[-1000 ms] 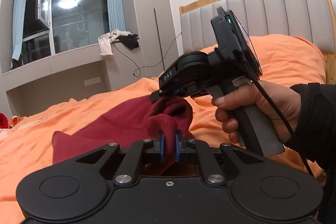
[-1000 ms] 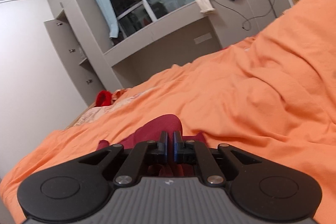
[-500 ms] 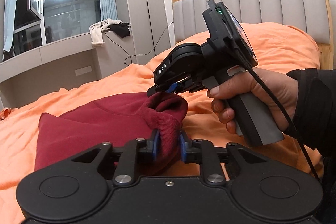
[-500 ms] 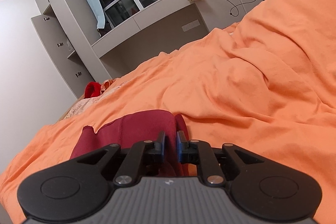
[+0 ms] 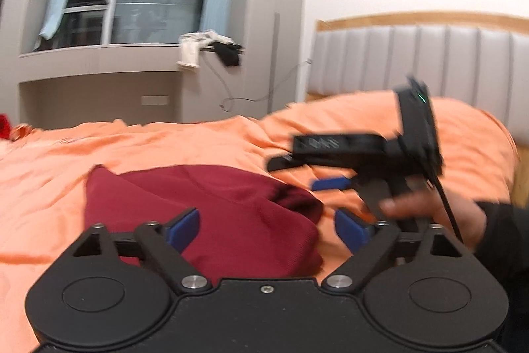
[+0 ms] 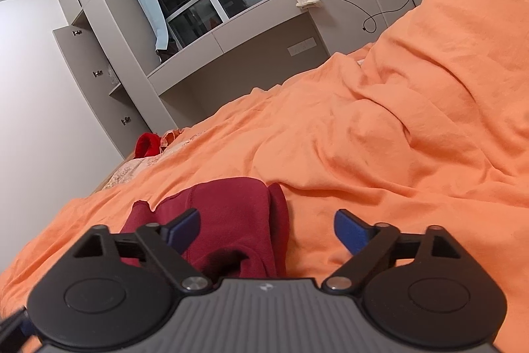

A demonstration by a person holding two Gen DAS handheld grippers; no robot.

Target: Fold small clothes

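I have both sets of fingers spread and released: the left gripper (image 5: 266, 229) and right gripper (image 6: 266, 229) hover over the maroon garment (image 5: 205, 207), which lies folded on the orange bedspread (image 6: 380, 138) at my twelve o'clock, so the fold rests undisturbed.

Matt knit maroon garment (image 5: 215, 204) on creased orange cotton sheet (image 6: 396, 138)

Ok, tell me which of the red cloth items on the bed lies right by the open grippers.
The dark red garment, folded on the orange bedspread at the right gripper. The brighter red item lies far off at the bed's edge.

Orange-sheeted bed (image 6: 380, 128) under folded maroon garment (image 6: 228, 214)
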